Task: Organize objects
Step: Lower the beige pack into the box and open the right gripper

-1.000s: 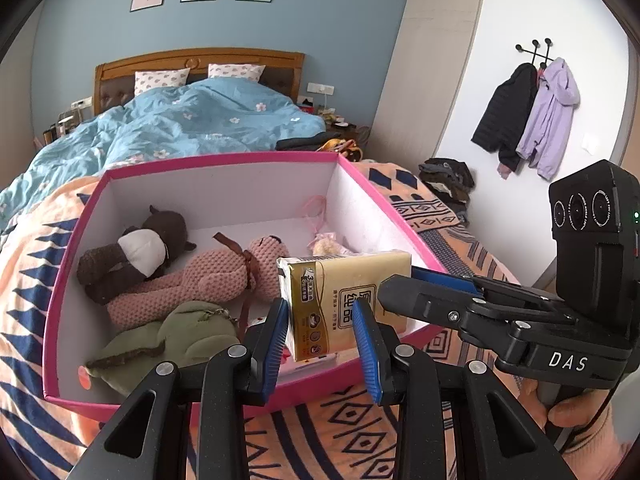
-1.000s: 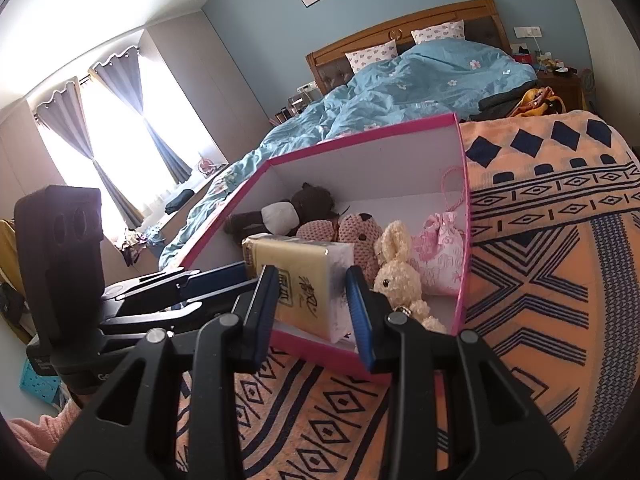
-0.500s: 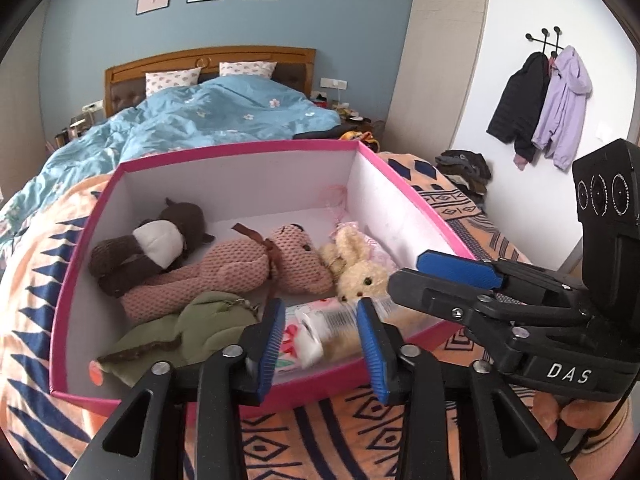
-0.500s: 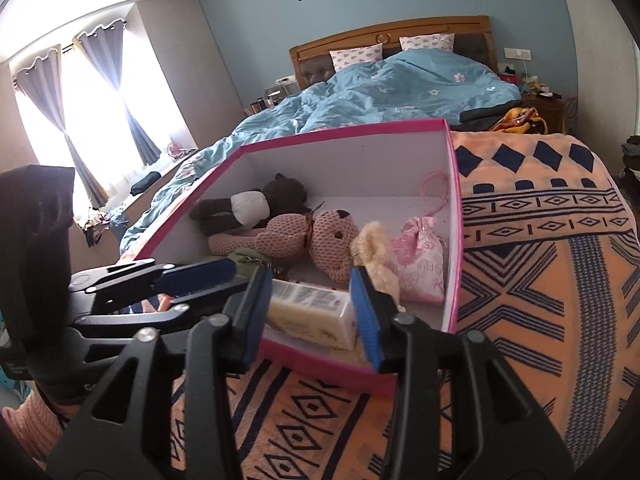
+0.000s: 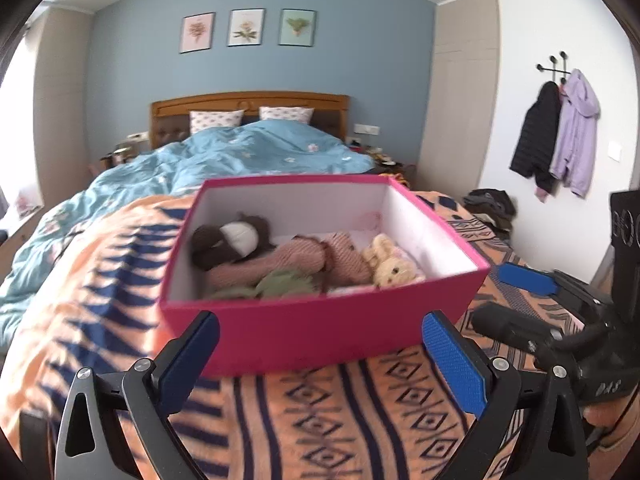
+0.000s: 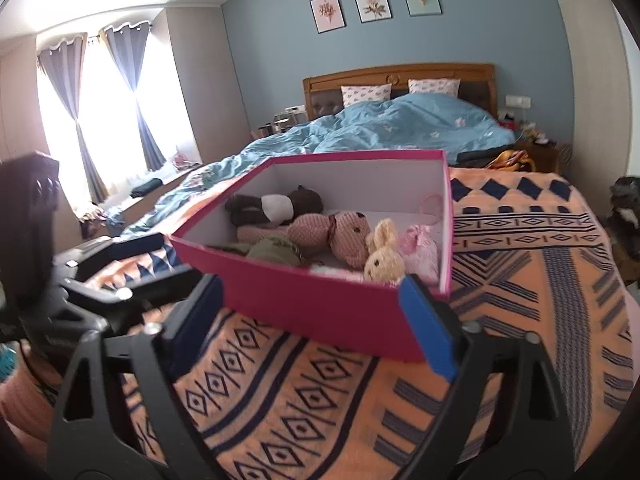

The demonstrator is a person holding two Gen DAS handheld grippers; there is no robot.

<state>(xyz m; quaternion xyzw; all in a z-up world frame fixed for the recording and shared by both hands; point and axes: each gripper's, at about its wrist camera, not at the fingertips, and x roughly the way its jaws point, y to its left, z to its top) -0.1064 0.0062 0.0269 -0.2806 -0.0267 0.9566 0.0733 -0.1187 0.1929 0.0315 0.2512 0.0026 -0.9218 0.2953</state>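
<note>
Your left gripper (image 5: 320, 352) and right gripper (image 6: 316, 316) have just been opening and stand wide with nothing between the pads, short of the pink box (image 5: 320, 332) of plush toys (image 5: 296, 260) on the bed's orange patterned blanket (image 5: 320, 420); window left, three framed prints (image 5: 246, 28) on the blue wall, coats (image 5: 556, 136) right, lettering on your right gripper's body too blurred to read

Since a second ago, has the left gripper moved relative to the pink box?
Yes. The left gripper has backed away from the pink box: its pads were over the box's near rim, now short of the near wall. Its jaws have just been opening, nothing between them.
</note>
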